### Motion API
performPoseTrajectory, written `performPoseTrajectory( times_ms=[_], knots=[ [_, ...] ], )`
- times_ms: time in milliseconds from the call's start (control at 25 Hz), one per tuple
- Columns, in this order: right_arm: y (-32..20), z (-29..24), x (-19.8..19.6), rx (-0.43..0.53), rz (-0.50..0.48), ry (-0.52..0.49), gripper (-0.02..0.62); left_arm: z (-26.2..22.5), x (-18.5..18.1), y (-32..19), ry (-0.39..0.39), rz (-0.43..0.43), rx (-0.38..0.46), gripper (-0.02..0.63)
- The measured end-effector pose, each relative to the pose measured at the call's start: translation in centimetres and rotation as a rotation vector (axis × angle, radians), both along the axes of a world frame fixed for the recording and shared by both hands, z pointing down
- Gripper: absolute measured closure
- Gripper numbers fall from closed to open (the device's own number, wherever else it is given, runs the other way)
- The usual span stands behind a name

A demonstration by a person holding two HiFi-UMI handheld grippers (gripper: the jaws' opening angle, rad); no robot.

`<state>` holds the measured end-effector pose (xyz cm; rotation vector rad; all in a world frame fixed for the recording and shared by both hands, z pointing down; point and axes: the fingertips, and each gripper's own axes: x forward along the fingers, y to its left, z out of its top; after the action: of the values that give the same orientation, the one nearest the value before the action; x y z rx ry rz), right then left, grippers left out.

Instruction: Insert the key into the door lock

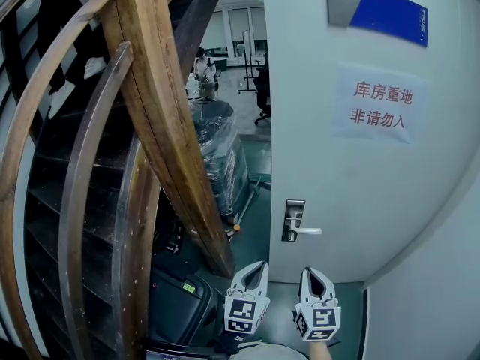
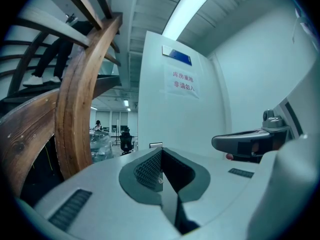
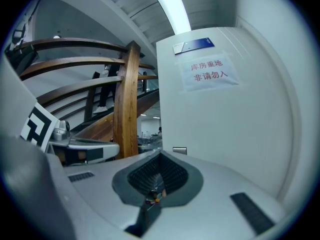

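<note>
The white door (image 1: 352, 171) fills the right half of the head view. Its metal lock plate (image 1: 294, 220) with a lever handle (image 1: 307, 231) sits low on its left edge. Both grippers are held side by side below the lock and short of the door, pointing at it. My left gripper (image 1: 257, 267) is shut with nothing in it. My right gripper (image 1: 310, 273) is shut on a small key (image 3: 157, 194), whose thin blade shows between the pads. The top of the lock plate (image 3: 179, 150) peeks just above my right gripper (image 3: 159, 181). It also shows as the lock plate (image 2: 156, 145) above my left gripper (image 2: 161, 176).
A curved wooden stair railing (image 1: 161, 118) stands close on the left of the door. Behind it are a plastic-wrapped pallet (image 1: 217, 148) and a dark case (image 1: 176, 302) on the floor. A paper sign (image 1: 381, 103) and a blue nameplate (image 1: 379, 10) are on the door. An office lies beyond the gap.
</note>
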<state>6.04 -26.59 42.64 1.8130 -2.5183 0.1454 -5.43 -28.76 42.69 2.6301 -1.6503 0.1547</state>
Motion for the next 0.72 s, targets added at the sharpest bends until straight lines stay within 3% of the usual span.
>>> performPoseTrajectory(
  times_ms=[720],
  knots=[
    [0.70, 0.41, 0.03, -0.010, -0.002, -0.016, 0.591, 0.22, 0.09, 0.85, 0.003, -0.010, -0.008, 0.602]
  ],
)
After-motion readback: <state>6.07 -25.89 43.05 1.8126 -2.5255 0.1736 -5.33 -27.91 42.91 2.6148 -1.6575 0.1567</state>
